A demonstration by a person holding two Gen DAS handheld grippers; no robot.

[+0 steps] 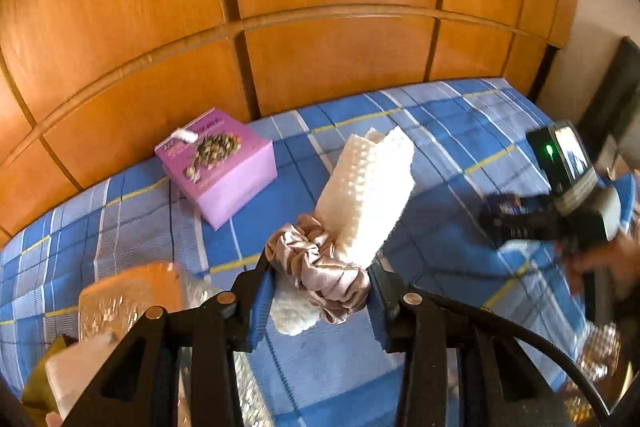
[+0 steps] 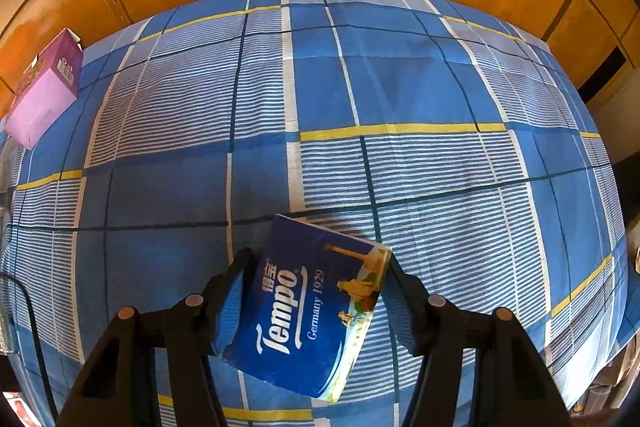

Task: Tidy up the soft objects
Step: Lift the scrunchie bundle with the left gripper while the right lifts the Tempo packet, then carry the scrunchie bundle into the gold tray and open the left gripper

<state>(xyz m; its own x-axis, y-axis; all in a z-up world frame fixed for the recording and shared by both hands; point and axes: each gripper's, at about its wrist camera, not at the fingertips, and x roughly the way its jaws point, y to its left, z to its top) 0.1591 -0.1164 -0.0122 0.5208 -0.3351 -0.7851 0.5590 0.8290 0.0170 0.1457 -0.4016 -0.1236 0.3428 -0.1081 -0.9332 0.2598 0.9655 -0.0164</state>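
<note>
Between your left gripper's (image 1: 320, 301) blue pads hangs a bundle of soft things: a beige satin scrunchie (image 1: 320, 269) pinched together with a white perforated cloth (image 1: 362, 191), whose free end sticks up and away from you over the bed. Those fingers are clenched on the bundle, which looks to be lifted clear of the blue plaid bedspread (image 1: 132, 211). Your right gripper (image 2: 318, 301) has a blue Tempo tissue pack (image 2: 310, 307) standing askew between its jaws; the right finger touches the pack's edge, the left seems to rest against its side, so you appear to be grasping it, though how firmly I cannot tell. The pack sits low over the bedspread, and whether it is lifted is unclear. My reading: you are mid-carry, one soft item in each hand, with sorting yet to come. The next move calls for a destination, and a gentle release so the cloth does not unfurl or drag the scrunchie with it. Just beside your left gripper, lower left, sits a clear plastic container (image 1: 124, 301) with something orange inside, blurred; it may be the bin. Further off, a purple box (image 1: 218, 169) lies near the wooden wardrobe (image 1: 320, 27), well apart. Mind your right gripper crossing the left view's edge.
</note>
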